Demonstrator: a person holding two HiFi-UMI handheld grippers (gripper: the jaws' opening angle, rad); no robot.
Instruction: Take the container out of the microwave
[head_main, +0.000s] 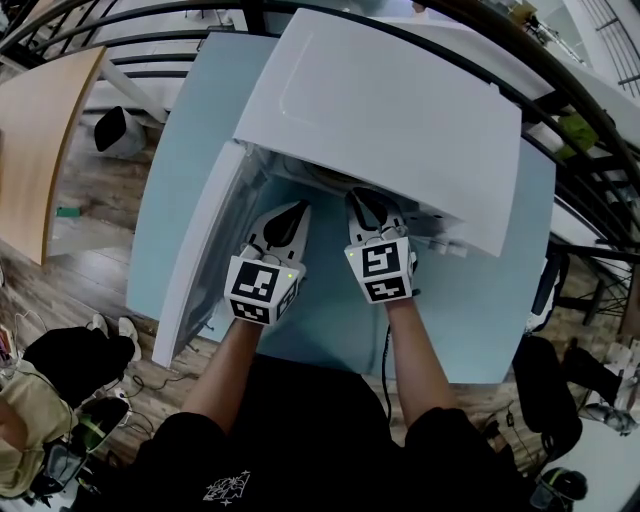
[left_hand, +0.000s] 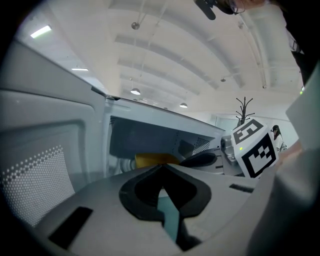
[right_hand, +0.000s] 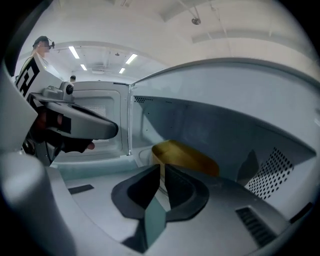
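Your left gripper and right gripper are both clenched tight and empty at the open microwave's mouth, with the yellow container sitting inside.

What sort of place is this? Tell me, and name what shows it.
Probably an office or lab, not a home kitchen: the microwave sits on a plain blue table, strip lights run overhead, and bags and cables lie on the wood floor.
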